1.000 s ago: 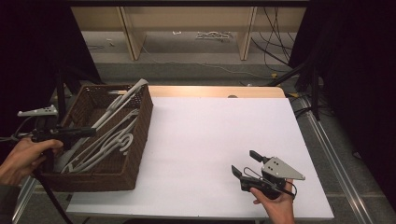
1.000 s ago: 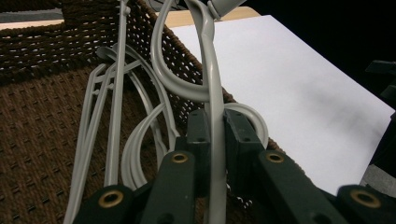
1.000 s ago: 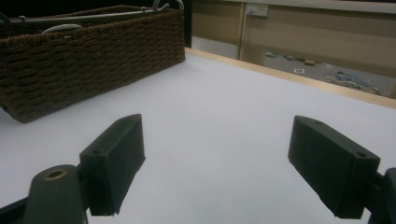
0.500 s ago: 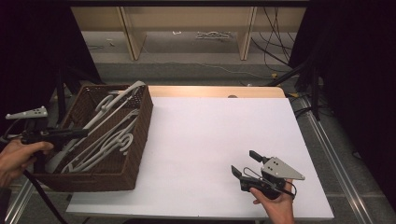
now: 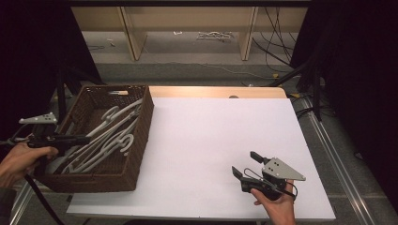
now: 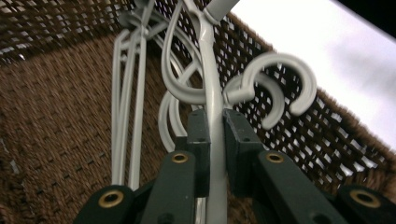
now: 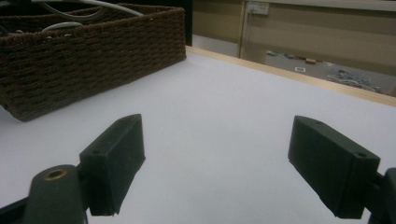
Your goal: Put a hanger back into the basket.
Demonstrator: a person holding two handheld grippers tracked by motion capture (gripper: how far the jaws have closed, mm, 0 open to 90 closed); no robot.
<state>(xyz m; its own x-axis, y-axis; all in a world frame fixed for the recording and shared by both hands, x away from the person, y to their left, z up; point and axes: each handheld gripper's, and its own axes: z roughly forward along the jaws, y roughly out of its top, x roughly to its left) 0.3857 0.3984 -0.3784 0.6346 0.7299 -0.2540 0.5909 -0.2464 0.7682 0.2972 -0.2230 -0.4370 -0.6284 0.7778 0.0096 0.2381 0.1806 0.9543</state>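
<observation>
A brown wicker basket stands at the table's left and holds several white plastic hangers. My left gripper reaches into it from the left side, held by a hand. In the left gripper view its jaws are shut on the stem of one white hanger, whose hook curls to the right against the basket wall. My right gripper rests low over the white table near the front right, open. Nothing lies between its jaws.
The white table top stretches from the basket to the right edge. In the right gripper view the basket stands far left. Beyond the table's far wooden edge are a floor with cables and shelf legs.
My left gripper has drawn back a little toward the left with the hanger. The long hanger that stuck up over the basket's far corner has slid lower into the basket. My right gripper has stayed put.
</observation>
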